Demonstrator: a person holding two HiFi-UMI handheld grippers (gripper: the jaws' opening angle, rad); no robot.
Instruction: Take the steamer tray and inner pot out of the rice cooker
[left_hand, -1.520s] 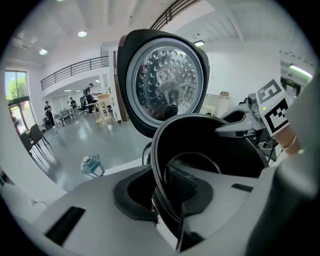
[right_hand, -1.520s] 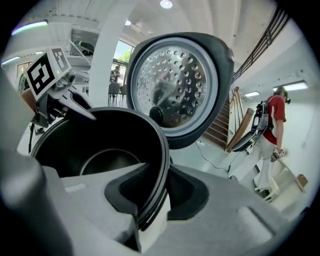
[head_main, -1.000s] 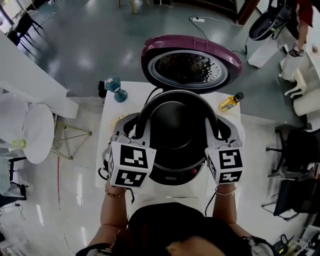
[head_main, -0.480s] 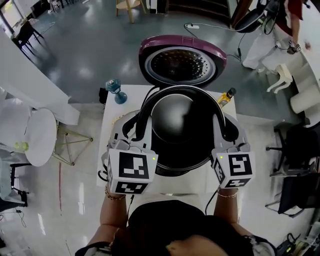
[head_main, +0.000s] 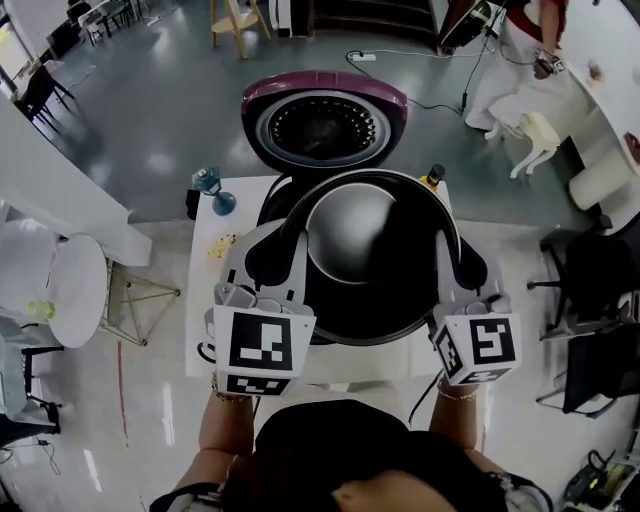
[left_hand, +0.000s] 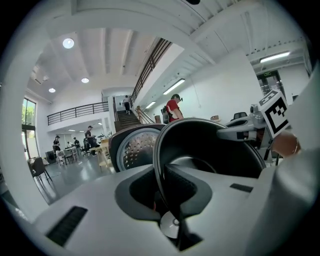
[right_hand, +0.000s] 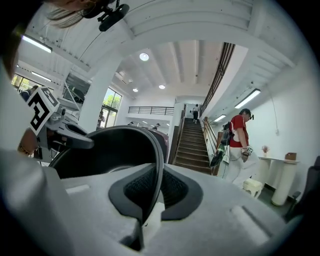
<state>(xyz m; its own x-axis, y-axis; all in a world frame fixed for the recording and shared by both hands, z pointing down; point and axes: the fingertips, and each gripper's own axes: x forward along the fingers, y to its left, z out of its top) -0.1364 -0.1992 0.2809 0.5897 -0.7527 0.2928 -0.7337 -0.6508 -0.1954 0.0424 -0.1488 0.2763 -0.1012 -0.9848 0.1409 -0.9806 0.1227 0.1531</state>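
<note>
Both tongs are locked on: the left tongs (left_hand: 161, 182) are pinched on the left rim of the inner pot (head_main: 360, 235), the right tongs (right_hand: 155, 187) on its right rim, and that right pair has just been squeezing tighter with the rim between its pads. The pot hangs level between them, close under the head camera, and by my read it's up and out, or all but out, of the cooker, whose body is mostly hidden beneath it. Inside the pot I see only a bare grey bottom. There's no steamer tray in there, and none in any view, so I can't say where that piece is or whether it's dealt with. Setting the pot down looks like the job left, probably on the white table (head_main: 203, 300) showing to the left. Farther back the rice cooker's lid (head_main: 323, 125) stands wide open, with a blue bottle (head_main: 208, 185) far left and a yellow bottle (head_main: 432, 177) far right.
</note>
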